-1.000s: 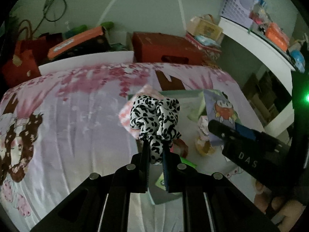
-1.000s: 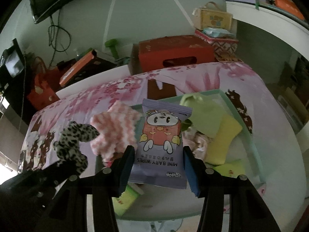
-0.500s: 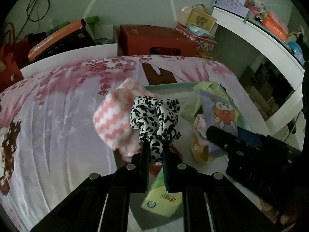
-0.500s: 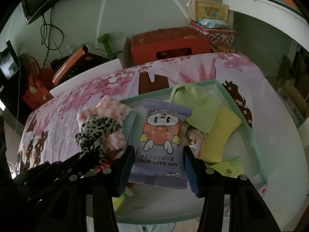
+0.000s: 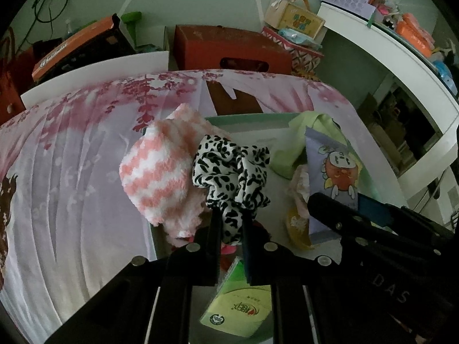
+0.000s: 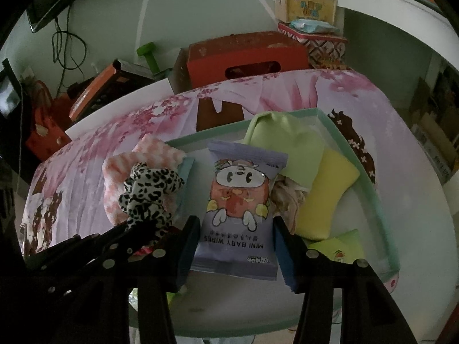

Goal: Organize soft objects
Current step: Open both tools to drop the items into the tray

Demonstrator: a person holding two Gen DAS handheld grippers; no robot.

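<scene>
My left gripper point(image 5: 231, 223) is shut on a black-and-white spotted scrunchie point(image 5: 232, 169) and holds it above the left end of a mint-rimmed tray point(image 6: 370, 183). The scrunchie also shows in the right wrist view point(image 6: 149, 192). My right gripper point(image 6: 236, 246) is shut on a purple pack of mini baby wipes point(image 6: 243, 209), held above the tray's middle; the pack shows in the left wrist view point(image 5: 332, 169). A pink-and-white zigzag cloth point(image 5: 160, 172) drapes over the tray's left rim. Green cloth point(image 6: 284, 146), yellow cloth point(image 6: 327, 195) and green tissue packs point(image 5: 238, 312) lie inside.
The tray sits on a bed with a pink floral sheet point(image 5: 71, 172). Beyond the bed stand a red box point(image 5: 229, 48), an orange-lidded box point(image 5: 71, 48) and a small carton with a handle point(image 5: 295, 17). A white shelf point(image 5: 401, 66) with clutter runs along the right.
My left gripper has moved right and forward with the scrunchie, from over the sheet to over the tray's left end. The right gripper with the wipes has dipped slightly closer to the tray.
</scene>
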